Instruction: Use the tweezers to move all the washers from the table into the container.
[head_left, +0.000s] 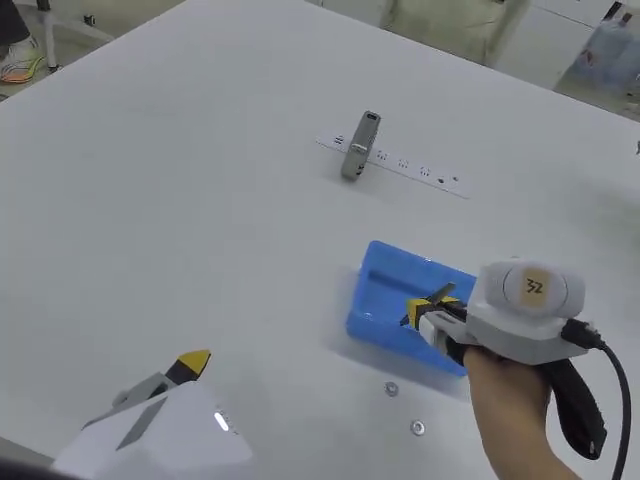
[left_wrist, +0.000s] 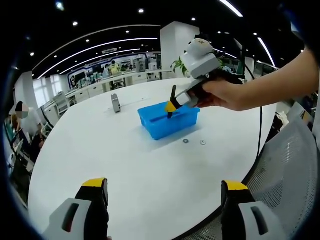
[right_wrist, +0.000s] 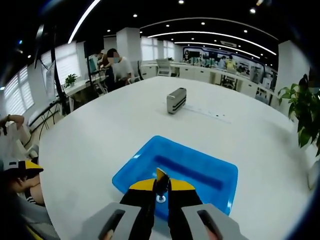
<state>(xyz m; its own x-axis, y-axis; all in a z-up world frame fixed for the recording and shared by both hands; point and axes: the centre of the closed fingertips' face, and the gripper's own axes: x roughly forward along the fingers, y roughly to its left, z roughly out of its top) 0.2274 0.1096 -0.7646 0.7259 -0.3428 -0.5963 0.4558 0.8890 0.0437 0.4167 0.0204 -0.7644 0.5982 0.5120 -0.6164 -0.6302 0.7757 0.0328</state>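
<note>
Working table (head_left: 200, 180): white, is carrying the items below.
Container (head_left: 392, 285): blue, is sitting on the table under the Right gripper.
Left gripper (left_wrist: 163, 184): is hovering over bare table, jaws standing apart.
Right gripper (right_wrist: 161, 184): is clamping the tweezers (left_wrist: 169, 114), tips pointing down into the container.
Washers (head_left: 391, 389): two are lying on the table near the container.

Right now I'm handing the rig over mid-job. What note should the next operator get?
Left tool: open, empty, over the near table.
Right tool: shut on the tweezers, tips over the blue container.
A washer shows at the tips; held or dropped, cannot tell.
Left to move: loose washer and second loose washer, on the table in front of the container.
</note>
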